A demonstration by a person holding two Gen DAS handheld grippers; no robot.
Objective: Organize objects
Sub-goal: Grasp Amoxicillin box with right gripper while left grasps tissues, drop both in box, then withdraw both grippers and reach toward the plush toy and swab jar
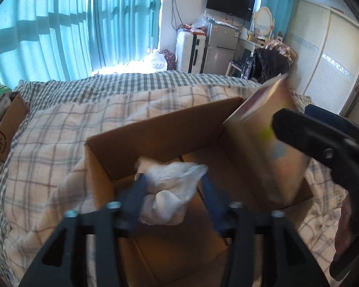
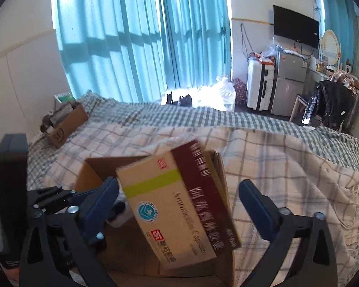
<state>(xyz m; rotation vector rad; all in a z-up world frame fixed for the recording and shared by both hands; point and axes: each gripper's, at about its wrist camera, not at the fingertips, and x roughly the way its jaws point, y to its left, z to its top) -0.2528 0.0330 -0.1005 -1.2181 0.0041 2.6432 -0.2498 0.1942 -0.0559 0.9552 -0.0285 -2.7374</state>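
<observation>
Left hand-held gripper (image 1: 172, 186) tilts down over the open cardboard box (image 1: 122, 141) on the bed (image 1: 59, 124), jaws parted; a white plastic-wrapped bundle (image 1: 170, 191) sits between the blue fingers (image 1: 136, 191), blurred, and I cannot tell whether the pads still press it. Right hand-held gripper (image 2: 179, 201) also angled down at the same box, jaws spread wide, released; the tan-and-maroon medicine carton (image 2: 179, 210) lies tilted between them, clear of the right finger (image 2: 256, 203), its lower end inside the box at the right side. Only the left view shows the box interior and the carton leaning on its right wall, plus the right gripper's black body at the right edge. Only the right view shows the carton's printed face with the green stripe. Far left on the bed: a smaller cardboard box (image 2: 64, 124) with stuff in it. Teal curtains (image 2: 131, 35) beyond.
</observation>
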